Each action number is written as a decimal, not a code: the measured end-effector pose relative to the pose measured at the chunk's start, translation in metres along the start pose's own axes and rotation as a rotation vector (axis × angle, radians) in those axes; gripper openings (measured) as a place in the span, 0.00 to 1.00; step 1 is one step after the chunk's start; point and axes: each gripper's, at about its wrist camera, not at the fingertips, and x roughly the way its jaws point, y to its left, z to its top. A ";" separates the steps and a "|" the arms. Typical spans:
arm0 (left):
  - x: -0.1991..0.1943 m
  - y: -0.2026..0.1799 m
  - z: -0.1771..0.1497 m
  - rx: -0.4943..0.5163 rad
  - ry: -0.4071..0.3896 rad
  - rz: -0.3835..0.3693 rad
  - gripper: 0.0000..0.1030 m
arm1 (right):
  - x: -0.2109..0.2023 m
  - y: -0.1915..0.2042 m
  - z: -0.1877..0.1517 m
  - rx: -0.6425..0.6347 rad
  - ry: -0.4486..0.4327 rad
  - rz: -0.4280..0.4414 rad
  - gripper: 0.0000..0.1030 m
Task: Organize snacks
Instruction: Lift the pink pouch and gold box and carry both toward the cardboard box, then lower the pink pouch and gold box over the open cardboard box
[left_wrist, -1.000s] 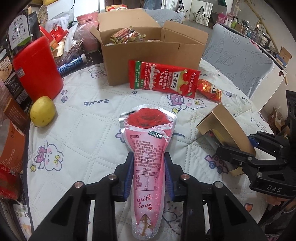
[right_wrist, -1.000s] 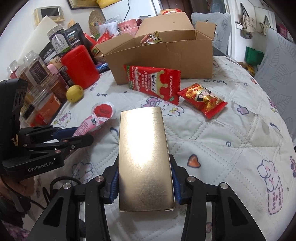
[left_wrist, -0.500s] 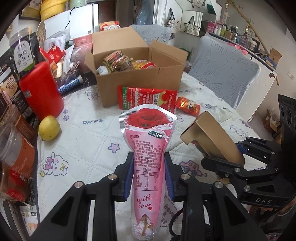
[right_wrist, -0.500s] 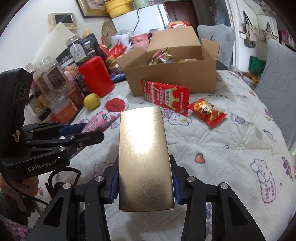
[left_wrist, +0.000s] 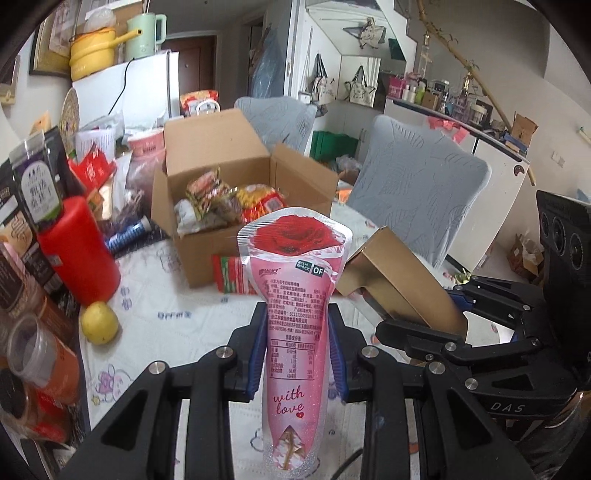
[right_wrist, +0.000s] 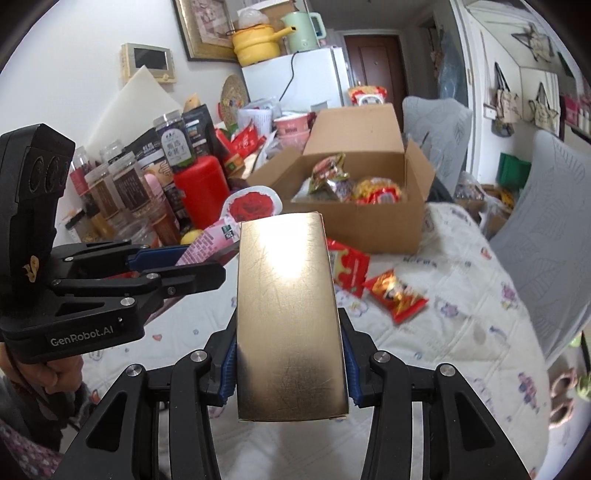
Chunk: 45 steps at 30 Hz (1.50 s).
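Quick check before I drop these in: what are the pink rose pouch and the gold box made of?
Rose pouch: looks like thin glossy plastic film, with a clear crimped, glittery edge and glare across the print. Gold box: seemingly cardboard with a metallic foil finish; it mirrors light, shows fine scratches, and its open end in the left view looks plain brown.

Gold box (right_wrist: 290, 314) clamped between right gripper (right_wrist: 290, 360) pads, pink rose pouch (right_wrist: 236, 225) gripped by left gripper (right_wrist: 177, 264) alongside, open cardboard box (right_wrist: 364, 195) of snacks seen beyond on quilted table (right_wrist: 461, 332).
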 end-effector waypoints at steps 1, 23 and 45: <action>-0.001 0.000 0.005 0.002 -0.013 0.002 0.29 | -0.001 -0.002 0.005 -0.004 -0.007 0.000 0.43; 0.010 0.033 0.108 0.030 -0.188 0.045 0.29 | 0.013 -0.028 0.115 -0.097 -0.135 -0.056 0.43; 0.111 0.076 0.167 -0.009 -0.125 0.123 0.29 | 0.089 -0.077 0.185 -0.097 -0.111 -0.123 0.43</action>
